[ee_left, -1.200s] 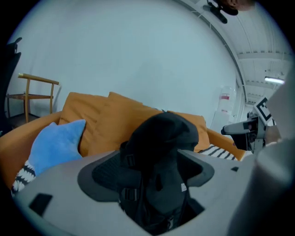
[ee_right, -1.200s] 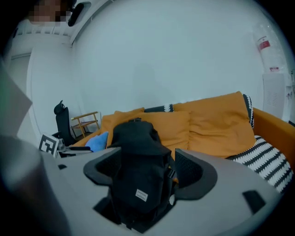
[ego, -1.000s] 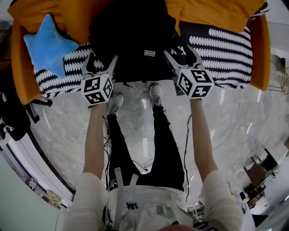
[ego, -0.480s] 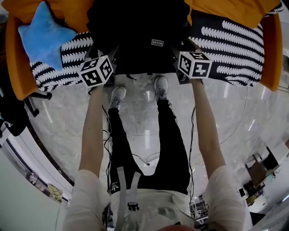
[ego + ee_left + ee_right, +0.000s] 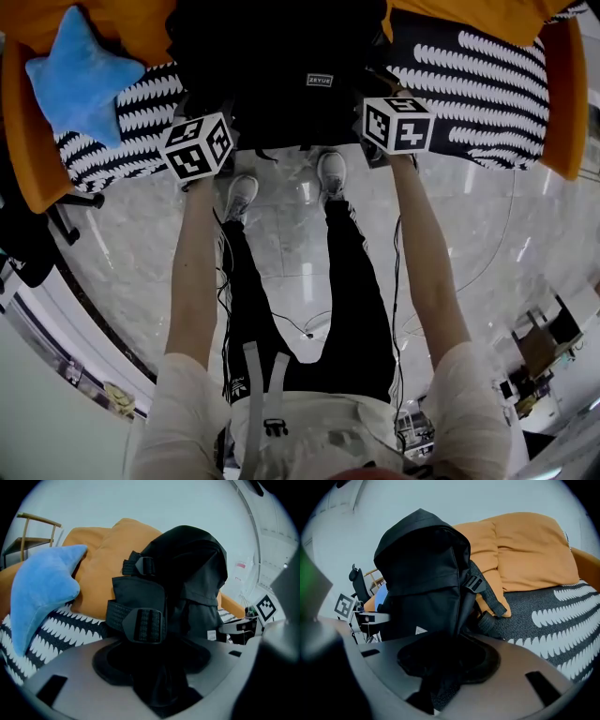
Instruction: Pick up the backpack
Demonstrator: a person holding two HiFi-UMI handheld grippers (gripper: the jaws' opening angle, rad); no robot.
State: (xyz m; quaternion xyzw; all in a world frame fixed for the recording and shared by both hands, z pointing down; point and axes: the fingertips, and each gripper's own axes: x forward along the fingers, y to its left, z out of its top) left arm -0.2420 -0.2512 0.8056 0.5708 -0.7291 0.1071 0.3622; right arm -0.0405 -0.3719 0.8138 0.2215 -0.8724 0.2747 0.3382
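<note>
A black backpack [image 5: 281, 56] stands upright on the striped sofa seat [image 5: 469, 84], leaning on orange cushions. My left gripper [image 5: 214, 112] is at its lower left side and my right gripper [image 5: 375, 96] at its lower right side; in the head view the marker cubes hide the fingertips. In the left gripper view the backpack [image 5: 187, 573] fills the middle, and bunched black fabric sits pinched between the closing jaws of the left gripper [image 5: 157, 667]. In the right gripper view the backpack [image 5: 422, 573] rises ahead, its fabric likewise caught in the closing right gripper [image 5: 445, 667].
A blue star pillow [image 5: 80, 80] lies on the sofa's left end. Orange cushions [image 5: 525, 550] back the seat and orange arms bound it. The person's shoes [image 5: 328, 173] stand on the marble floor just before the sofa, with cables trailing there.
Both grippers dropped from above the seat edge down to the backpack's two sides. Their jaws stood wide open a second ago; now the cubes cover them in the head view.
</note>
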